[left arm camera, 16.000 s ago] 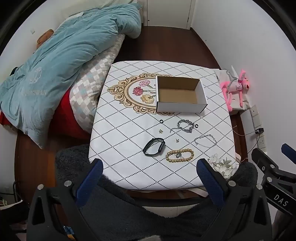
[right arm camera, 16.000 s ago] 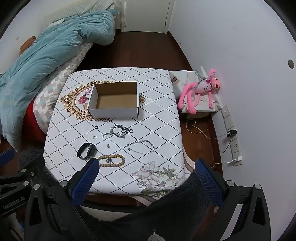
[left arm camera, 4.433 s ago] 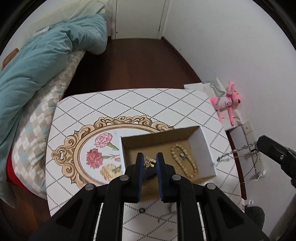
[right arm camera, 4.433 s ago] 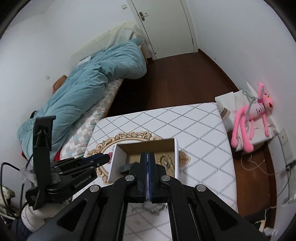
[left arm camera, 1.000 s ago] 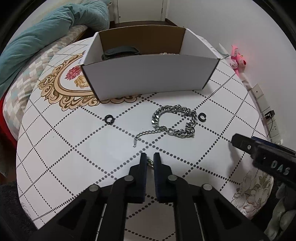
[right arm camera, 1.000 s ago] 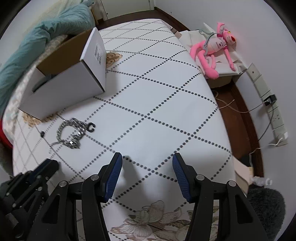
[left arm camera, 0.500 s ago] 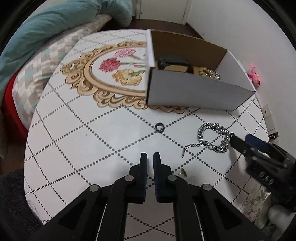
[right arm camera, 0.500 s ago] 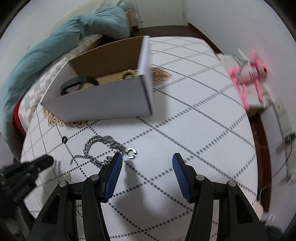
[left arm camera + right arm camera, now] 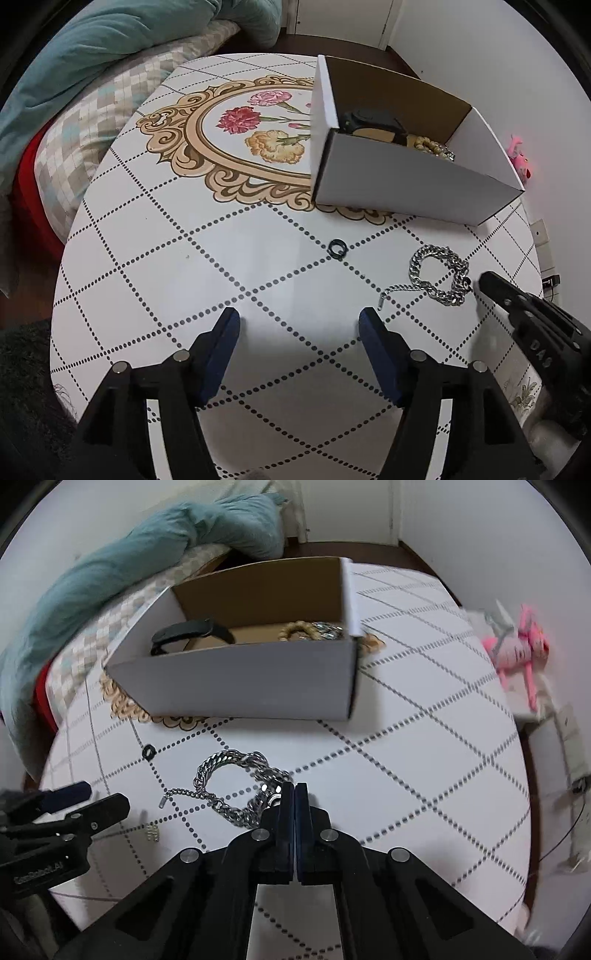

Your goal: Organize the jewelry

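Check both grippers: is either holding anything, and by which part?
Left gripper is open and holds nothing. Right gripper is shut beside the silver chain bracelet, at its near right edge; whether it has pinched a link or the small ring there cannot be told.

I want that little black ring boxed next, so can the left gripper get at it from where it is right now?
Probably yes. The left gripper is open, and only bare tablecloth lies between it and the black ring. The chain bracelet and right gripper sit off to the side.
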A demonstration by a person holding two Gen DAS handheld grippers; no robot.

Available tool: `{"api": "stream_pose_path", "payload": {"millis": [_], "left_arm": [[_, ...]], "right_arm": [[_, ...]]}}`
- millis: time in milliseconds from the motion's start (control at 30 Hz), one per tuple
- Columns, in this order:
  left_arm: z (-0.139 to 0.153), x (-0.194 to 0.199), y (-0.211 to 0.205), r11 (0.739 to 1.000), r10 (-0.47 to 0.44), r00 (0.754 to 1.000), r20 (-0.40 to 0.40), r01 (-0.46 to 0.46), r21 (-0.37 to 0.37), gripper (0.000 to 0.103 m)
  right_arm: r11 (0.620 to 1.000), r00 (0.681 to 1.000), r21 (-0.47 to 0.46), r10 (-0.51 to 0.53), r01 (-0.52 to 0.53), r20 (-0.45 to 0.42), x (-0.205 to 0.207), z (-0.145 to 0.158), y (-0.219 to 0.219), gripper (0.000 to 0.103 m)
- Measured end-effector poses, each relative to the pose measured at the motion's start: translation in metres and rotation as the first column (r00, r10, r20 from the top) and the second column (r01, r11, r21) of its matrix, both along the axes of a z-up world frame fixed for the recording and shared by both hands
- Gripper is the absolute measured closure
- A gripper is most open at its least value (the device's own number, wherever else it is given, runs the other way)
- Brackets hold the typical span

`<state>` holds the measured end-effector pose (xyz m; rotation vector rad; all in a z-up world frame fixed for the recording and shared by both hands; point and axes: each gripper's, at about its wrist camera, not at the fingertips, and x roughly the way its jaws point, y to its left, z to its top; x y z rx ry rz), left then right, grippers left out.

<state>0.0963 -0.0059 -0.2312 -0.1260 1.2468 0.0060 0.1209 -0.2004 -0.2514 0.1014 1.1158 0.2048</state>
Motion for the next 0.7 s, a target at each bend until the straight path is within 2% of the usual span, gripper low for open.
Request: {"api": "stream_pose_path", "payload": {"millis": [200, 433, 500, 567, 633, 700], "left_arm": [[-0.007, -0.004, -0.016, 0.999, -0.042, 0.999, -0.019, 0.042, -0.002, 0.038], [-0.009, -0.007, -0.039, 0.994, -0.107, 0.994, 0.001, 0.107, 0.037, 0.041], [-0.009, -0.007, -0.043, 0.99, -0.126, 0.992, 0.016, 0.124, 0.065, 0.053], [-0.009, -0.008, -0.045, 0.984, -0.155, 0.987, 0.038, 0.15, 0.097, 0.077], [-0.008, -0.008, -0.042, 0.982, -0.169, 0.984, 0.051, 0.164, 0.097, 0.094], [-0.008, -0.005, -0.037, 0.984, -0.164, 0.985, 0.047, 0.16, 0.077, 0.098]], "right_arm": [[0.994, 0.997, 0.083, -0.07, 0.071, -0.011, -0.016, 0.011, -0.024, 0.103], [0.99, 0.994, 0.094, -0.103, 0.105, -0.03, -0.025, 0.011, -0.034, 0.103], [0.989, 0.993, 0.096, -0.113, 0.115, -0.034, -0.025, 0.01, -0.036, 0.103], [0.988, 0.992, 0.098, -0.119, 0.121, -0.032, -0.025, 0.011, -0.038, 0.103], [0.988, 0.993, 0.104, -0.114, 0.117, -0.032, -0.024, 0.011, -0.038, 0.103], [0.988, 0.995, 0.119, -0.089, 0.095, -0.049, -0.02, 0.01, -0.034, 0.103]]}}
